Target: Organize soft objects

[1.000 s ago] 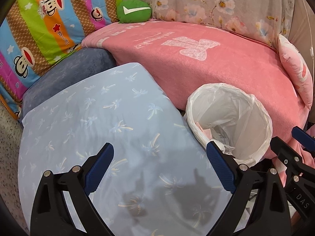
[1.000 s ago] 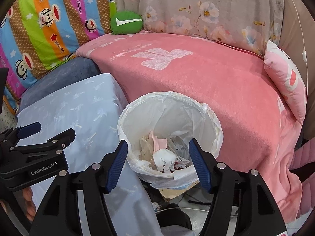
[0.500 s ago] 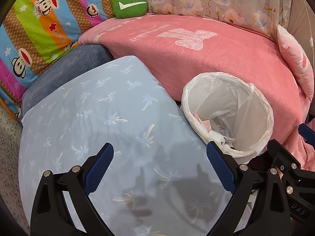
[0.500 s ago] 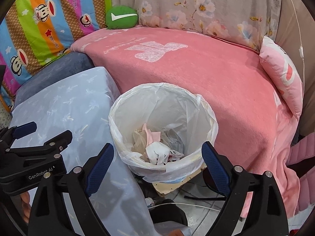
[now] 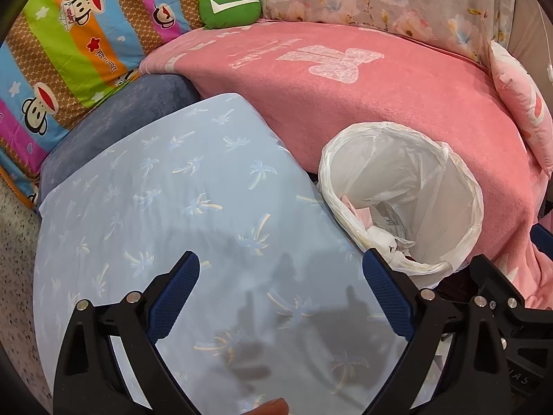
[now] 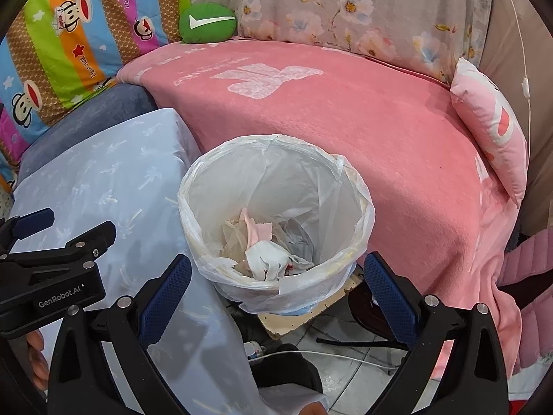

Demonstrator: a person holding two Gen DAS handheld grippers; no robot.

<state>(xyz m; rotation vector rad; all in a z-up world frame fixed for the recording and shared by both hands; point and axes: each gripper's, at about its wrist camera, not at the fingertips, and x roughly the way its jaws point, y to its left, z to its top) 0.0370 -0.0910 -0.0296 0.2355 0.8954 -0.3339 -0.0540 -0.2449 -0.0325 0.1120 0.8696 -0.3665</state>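
Left wrist view: The left gripper (image 5: 278, 287) is hovering over the pale blue palm-print cushion (image 5: 179, 207), its fingers (image 5: 174, 297) spread wide with nothing between them.
Left wrist view, surroundings: The lined waste bin (image 5: 452, 173) is sitting just right of the cushion, against the pink blanket (image 5: 345, 103); a green pillow (image 5: 230, 7) is resting at the blanket's far corner.
Right wrist view: The right gripper (image 6: 278, 288) is poised above the bin (image 6: 359, 186), its jaws opening wider than 1 second ago and now at full spread, nothing between the fingers (image 6: 164, 297).
Right wrist view, task items: Crumpled cloth scraps (image 6: 268, 259) are lying in the bin's bottom, suggesting 1 drop is done.
Change and meaning: With both tools empty, the next soft object is likely being sought.
Edges and room: The blanket is offering broad open surface; the bin's rim is crowding the cushion's edge, and cables (image 6: 345, 354) are trailing on the tiled floor below. A pink pillow (image 6: 490, 128) is leaning at the right side.
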